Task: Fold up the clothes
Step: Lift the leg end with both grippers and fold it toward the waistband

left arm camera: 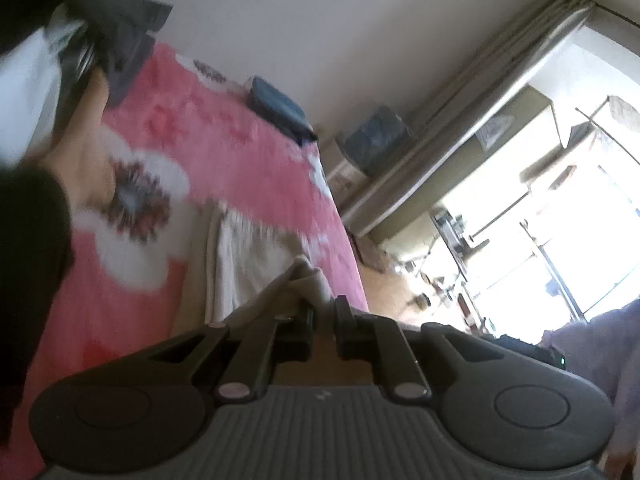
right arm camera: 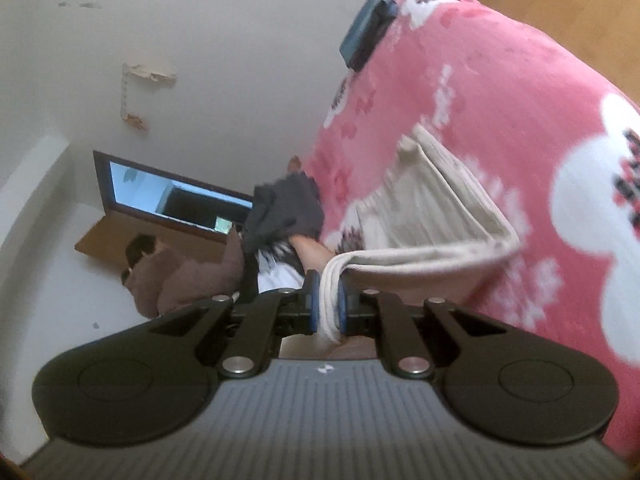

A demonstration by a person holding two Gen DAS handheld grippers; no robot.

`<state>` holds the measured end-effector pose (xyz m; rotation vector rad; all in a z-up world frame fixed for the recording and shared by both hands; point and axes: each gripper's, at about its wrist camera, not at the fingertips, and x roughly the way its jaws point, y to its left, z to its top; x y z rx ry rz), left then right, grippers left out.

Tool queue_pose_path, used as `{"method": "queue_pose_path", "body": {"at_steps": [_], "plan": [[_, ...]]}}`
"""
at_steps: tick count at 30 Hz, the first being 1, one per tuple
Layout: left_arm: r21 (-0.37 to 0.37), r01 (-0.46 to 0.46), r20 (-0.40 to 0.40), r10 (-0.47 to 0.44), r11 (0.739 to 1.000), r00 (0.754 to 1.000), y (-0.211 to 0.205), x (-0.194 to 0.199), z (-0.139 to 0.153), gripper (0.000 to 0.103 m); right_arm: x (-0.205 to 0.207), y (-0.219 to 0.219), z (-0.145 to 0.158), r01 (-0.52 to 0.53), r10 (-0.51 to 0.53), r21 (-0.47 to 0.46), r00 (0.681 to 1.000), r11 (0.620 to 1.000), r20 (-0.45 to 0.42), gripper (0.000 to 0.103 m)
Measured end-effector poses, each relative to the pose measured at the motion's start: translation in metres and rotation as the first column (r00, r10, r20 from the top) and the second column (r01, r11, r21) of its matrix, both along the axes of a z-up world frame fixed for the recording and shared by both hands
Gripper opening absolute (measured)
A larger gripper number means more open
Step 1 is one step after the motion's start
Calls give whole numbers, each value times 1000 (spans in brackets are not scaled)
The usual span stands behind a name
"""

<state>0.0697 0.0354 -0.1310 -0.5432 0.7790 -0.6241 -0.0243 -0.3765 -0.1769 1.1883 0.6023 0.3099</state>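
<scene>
A beige garment lies partly folded on the pink flowered bedspread. My right gripper is shut on a thick folded edge of it and holds that edge off the bed. In the left wrist view the same beige garment lies ahead, and my left gripper is shut on a corner of it. A dark grey garment lies bunched at the far end of the bed; it also shows in the right wrist view.
A folded dark blue garment lies at the bed's wall side, also in the right wrist view. A person in brown sits by a mirror. Curtains and a bright window lie past the bed's end.
</scene>
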Motion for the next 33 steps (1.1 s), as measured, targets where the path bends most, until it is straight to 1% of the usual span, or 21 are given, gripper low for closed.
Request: {"method": "queue_pose_path", "body": {"at_steps": [3,6,9,13,18,21,23,24,25,26,27,28,29,30,31,32,33], "plan": [[3,-30,3,30,1000,1000,-7,39,-1,11,39,-8,-4,18,-18,12,1000,1000,3,8],[34,-74,-20,74,997,997,-15,83,-15,11,75,-15,-14,33,-32,32,999,999,-21,8],[46,-109,-54,112,993,992,-19,124,-36,10,116,-20,-29,38,-35,41,997,998,-64,8],[77,-125,-108,133,989,985,-25,169,-67,10,159,-25,-54,37,-33,33,991,999,-131,8],[78,-126,-152,136,989,979,-27,203,-106,10,199,-30,-88,38,-30,37,978,999,-208,8],[31,-105,-179,109,994,978,-24,216,-127,11,209,-33,-104,47,-33,60,974,997,-223,8],[-39,-92,-202,83,995,976,-15,224,-139,15,212,-37,-119,68,-40,105,968,992,-248,8],[-79,-98,-228,77,992,971,-10,227,-144,16,213,-39,-129,87,-44,153,964,984,-263,11],[-125,-110,-252,76,986,965,-4,230,-147,18,210,-43,-142,116,-47,240,960,964,-275,13],[-159,-131,-260,86,978,962,1,230,-149,20,208,-47,-155,144,-50,328,959,934,-279,15],[-192,-153,-268,98,969,958,6,230,-149,21,202,-50,-165,169,-63,401,963,900,-263,22],[-206,-181,-260,125,962,957,12,229,-147,25,196,-52,-170,195,-94,437,966,878,-242,30],[-221,-208,-248,151,953,957,17,228,-144,27,189,-55,-173,221,-131,459,967,860,-221,34],[-243,-224,-237,167,944,957,23,225,-139,27,181,-59,-171,250,-178,454,964,855,-196,43],[-246,-233,-228,178,941,957,25,222,-134,27,173,-62,-167,270,-217,453,962,850,-165,47],[-247,-242,-220,189,938,957,28,219,-129,27,166,-64,-162,276,-240,454,961,847,-136,47],[-226,-252,-203,208,941,957,28,215,-122,27,159,-64,-155,274,-249,438,962,856,-116,47]]}}
